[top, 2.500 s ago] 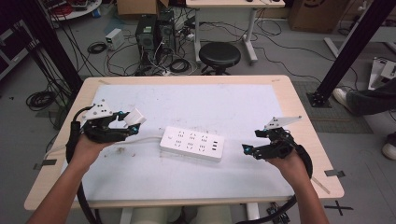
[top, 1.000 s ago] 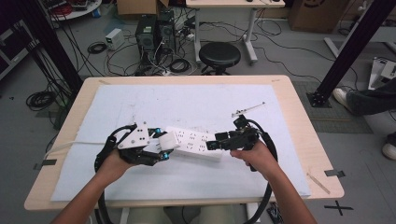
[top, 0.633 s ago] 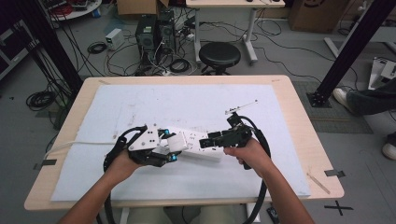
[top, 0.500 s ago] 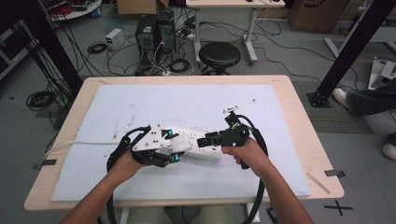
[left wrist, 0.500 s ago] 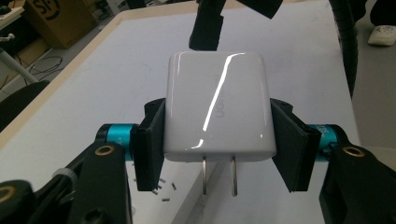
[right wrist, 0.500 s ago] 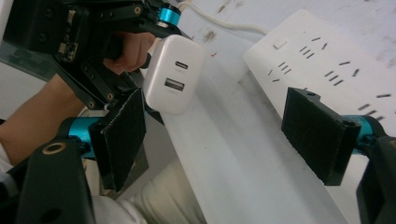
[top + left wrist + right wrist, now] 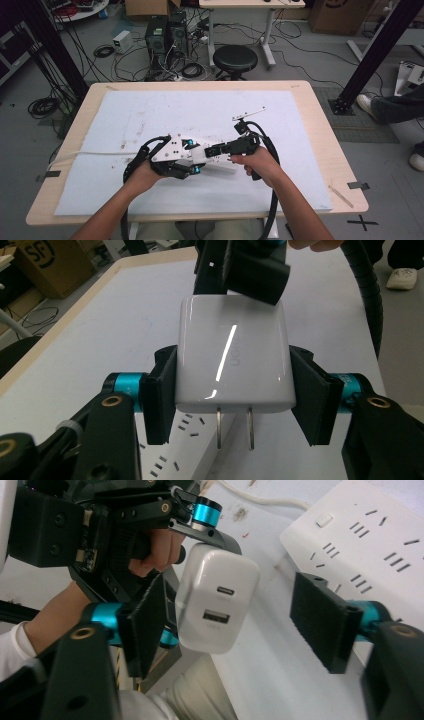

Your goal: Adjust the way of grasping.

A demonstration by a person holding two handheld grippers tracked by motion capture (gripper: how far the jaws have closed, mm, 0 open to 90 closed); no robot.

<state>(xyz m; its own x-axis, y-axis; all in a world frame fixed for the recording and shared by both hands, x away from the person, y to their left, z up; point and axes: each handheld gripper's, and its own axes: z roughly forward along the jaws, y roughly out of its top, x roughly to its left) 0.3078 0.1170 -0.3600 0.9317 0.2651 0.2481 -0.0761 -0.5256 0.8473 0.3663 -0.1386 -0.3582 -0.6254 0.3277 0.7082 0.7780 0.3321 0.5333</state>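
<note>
Over a desk (image 7: 320, 150) covered by a white sheet (image 7: 150, 110), two hand-held grippers met above a white power strip (image 7: 370, 535). The left hand-held gripper (image 7: 232, 385) was clamped on a white wall charger (image 7: 232, 360), its black pads pressing the charger's two flat sides, with the two metal prongs (image 7: 235, 427) pointing toward the camera and the power strip's sockets lying just below them. In the right gripper view, the charger (image 7: 217, 600) showed its port face, one small oval port above one rectangular port, sitting between the pads of the right hand-held gripper (image 7: 235, 620). That gripper's jaws had just been closing; its left pad stood at the charger's edge, while the right pad remained clearly apart from it, so the grip was not yet made. From the high view, the left hand-held gripper (image 7: 192, 162) and the right hand-held gripper (image 7: 215, 151) faced each other tip to tip near the desk's front centre, with the power strip (image 7: 220, 167) partly hidden beneath them and its white cord (image 7: 90, 154) trailing off to the left edge.
</note>
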